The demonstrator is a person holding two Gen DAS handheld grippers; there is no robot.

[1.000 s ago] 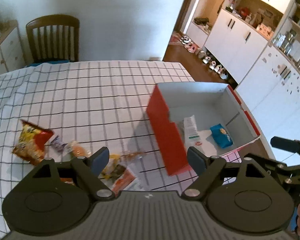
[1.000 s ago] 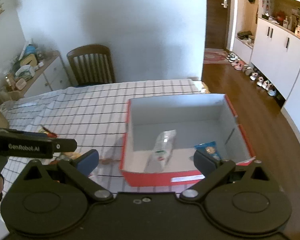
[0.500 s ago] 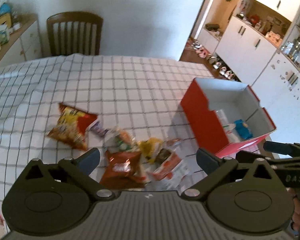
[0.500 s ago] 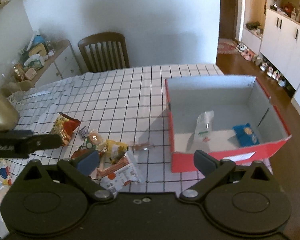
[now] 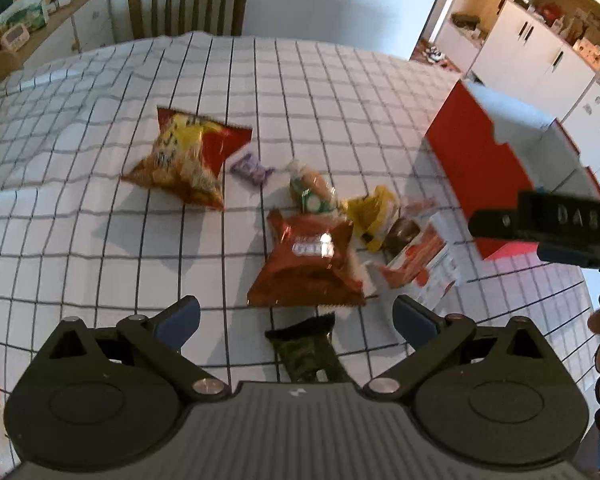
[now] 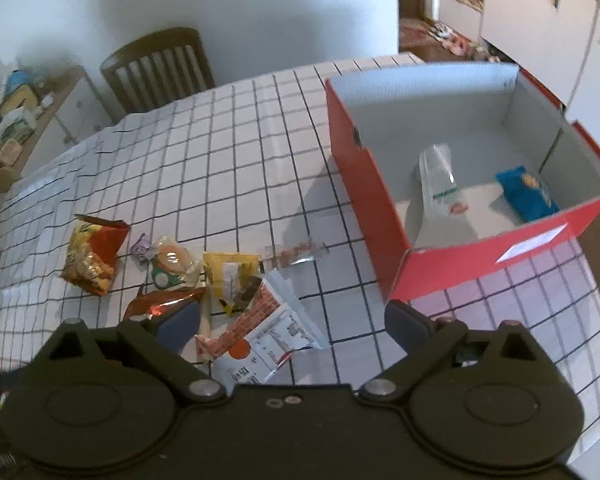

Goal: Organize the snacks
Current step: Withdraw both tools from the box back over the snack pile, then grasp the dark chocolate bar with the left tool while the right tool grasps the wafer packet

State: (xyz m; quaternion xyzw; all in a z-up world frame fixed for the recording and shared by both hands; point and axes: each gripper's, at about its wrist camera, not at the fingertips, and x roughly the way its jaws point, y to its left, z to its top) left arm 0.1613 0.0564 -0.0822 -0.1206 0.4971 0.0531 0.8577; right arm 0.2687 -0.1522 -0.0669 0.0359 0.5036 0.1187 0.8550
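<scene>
A heap of snack packets (image 5: pixel 304 236) lies on the checked tabletop (image 5: pixel 100 240) beside a red box (image 6: pixel 452 258), which holds a clear packet (image 6: pixel 440 184) and a blue packet (image 6: pixel 526 194). The left tool (image 5: pixel 296 316), its jaws just opened wide, hangs empty above a brown bag (image 5: pixel 306 268) and a dark wrapper (image 5: pixel 306 350). The right tool (image 6: pixel 292 316) is spread and empty over a white-and-orange packet (image 6: pixel 260 332).

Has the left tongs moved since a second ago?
Yes. The left tongs have swung away from the red box and now sit over the snack pile, near the brown bag.
</scene>
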